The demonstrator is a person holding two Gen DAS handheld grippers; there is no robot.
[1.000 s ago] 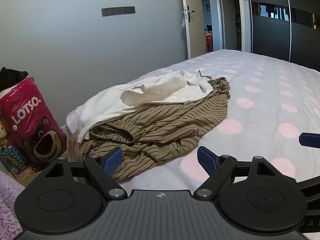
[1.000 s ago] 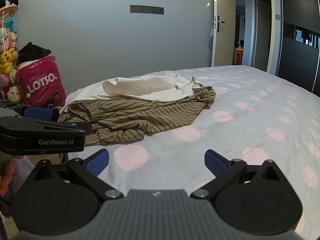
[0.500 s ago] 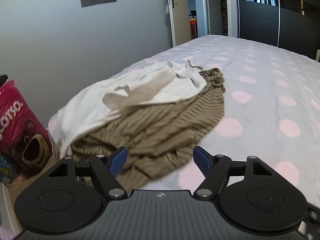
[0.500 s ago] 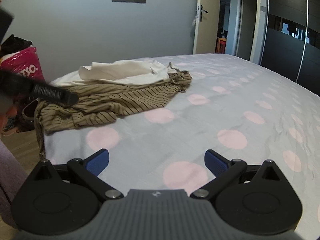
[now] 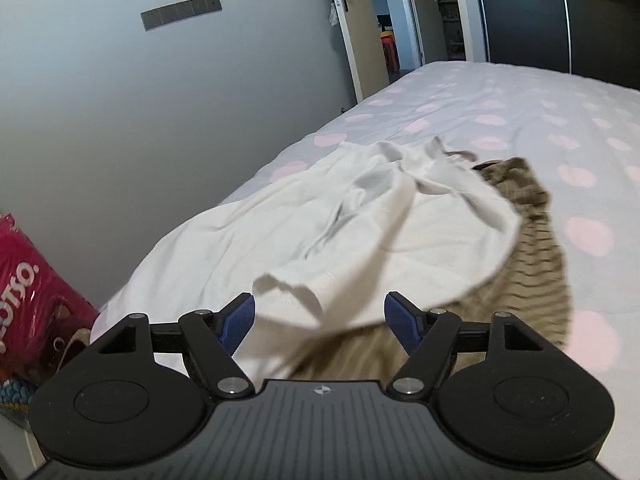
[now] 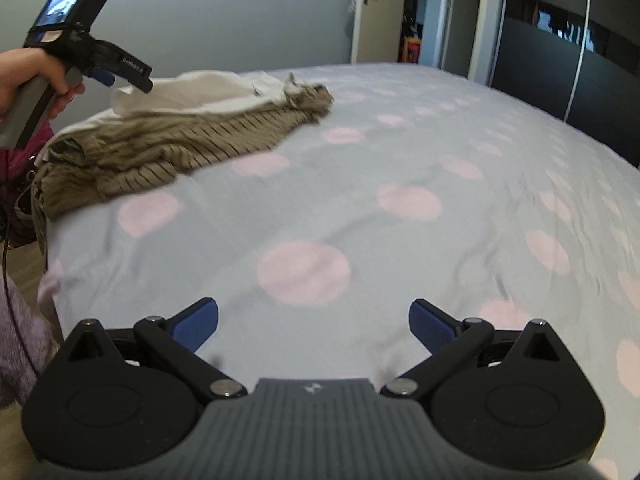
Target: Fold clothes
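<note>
- Two garments lie heaped near the corner of the bed (image 6: 360,208): a white top (image 5: 360,232) spread over a brown striped garment (image 5: 532,280).
- Left gripper (image 5: 320,316) hovers just above the pile, its blue fingers (image 5: 238,316) spread apart with nothing pressed between them; a loose white cuff (image 5: 288,296) sits in the gap, not pinched.
- Seen from the right wrist camera, a hand (image 6: 28,76) grips the left tool's grey handle, and the tool's nose reaches the near edge of the white top.
- Right gripper (image 6: 314,320) hangs over bare sheet, well apart from the clothes, its fingers (image 6: 430,322) wide and released, grasping nothing.
- Pale grey sheet with pink dots covers the bed; the striped garment droops over the mattress edge at the left.
- Beside the bed stands a pink bag (image 5: 32,300) with white lettering, partly cut off by the frame.
- Behind, a grey wall carries a row of switches (image 5: 182,12); a door (image 5: 344,28) stands open, next to dark wardrobe panels (image 5: 560,20).
</note>
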